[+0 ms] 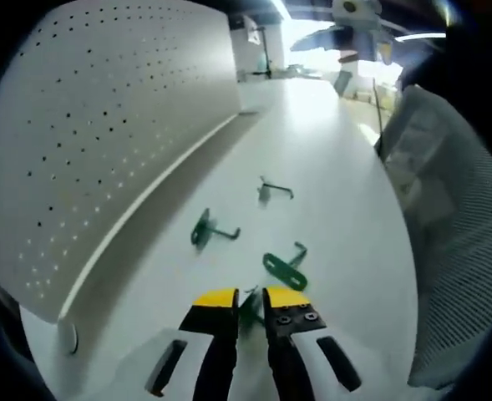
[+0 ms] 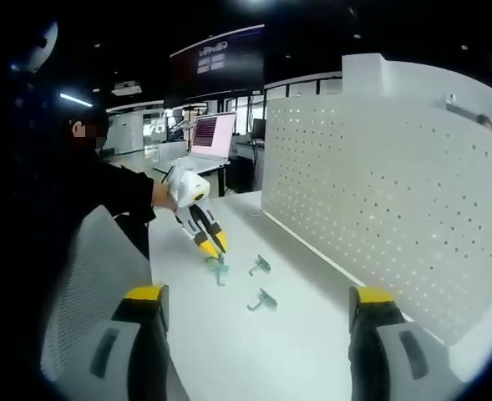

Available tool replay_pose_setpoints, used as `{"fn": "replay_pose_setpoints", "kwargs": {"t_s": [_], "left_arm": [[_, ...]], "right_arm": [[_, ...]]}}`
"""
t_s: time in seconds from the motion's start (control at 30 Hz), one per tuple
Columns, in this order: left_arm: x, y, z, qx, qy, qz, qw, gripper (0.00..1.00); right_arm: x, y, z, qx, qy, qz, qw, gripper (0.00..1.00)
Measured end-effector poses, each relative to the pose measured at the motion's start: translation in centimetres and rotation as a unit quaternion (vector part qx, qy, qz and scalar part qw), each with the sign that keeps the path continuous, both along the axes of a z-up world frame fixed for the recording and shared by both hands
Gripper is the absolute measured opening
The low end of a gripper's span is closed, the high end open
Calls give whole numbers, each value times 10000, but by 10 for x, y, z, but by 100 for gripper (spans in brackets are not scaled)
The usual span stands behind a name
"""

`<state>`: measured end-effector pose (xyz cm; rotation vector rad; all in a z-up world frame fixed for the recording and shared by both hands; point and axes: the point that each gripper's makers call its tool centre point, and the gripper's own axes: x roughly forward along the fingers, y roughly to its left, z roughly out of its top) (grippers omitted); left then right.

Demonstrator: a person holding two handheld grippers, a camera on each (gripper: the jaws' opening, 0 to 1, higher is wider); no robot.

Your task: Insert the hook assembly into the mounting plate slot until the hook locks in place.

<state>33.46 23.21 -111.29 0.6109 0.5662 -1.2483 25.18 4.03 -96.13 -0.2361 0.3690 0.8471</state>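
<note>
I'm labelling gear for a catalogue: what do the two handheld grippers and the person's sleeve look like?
The left gripper has a white body, black jaws with yellow tips, and small screws on one jaw. The right gripper matches: white, black, yellow-capped jaws. The person's sleeve is dark.

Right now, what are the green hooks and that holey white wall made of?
Hooks: probably metal, painted or coated green; they look thin, bent and flat-plated. Pegboard: likely white-painted sheet metal, smooth with neat hole rows, though plastic or board is possible.
</note>
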Motion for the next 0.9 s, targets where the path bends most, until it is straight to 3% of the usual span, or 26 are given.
{"fn": "replay_pose_setpoints", "kwargs": {"t_s": [0.57, 0.9], "left_arm": [[1, 4, -2, 105, -17, 53, 9999, 2], [3, 3, -4, 144, -24, 89, 9999, 4]], "right_arm": [[-1, 1, 1, 59, -17, -8, 10000, 87], [0, 1, 1, 63, -9, -5, 10000, 87]]}}
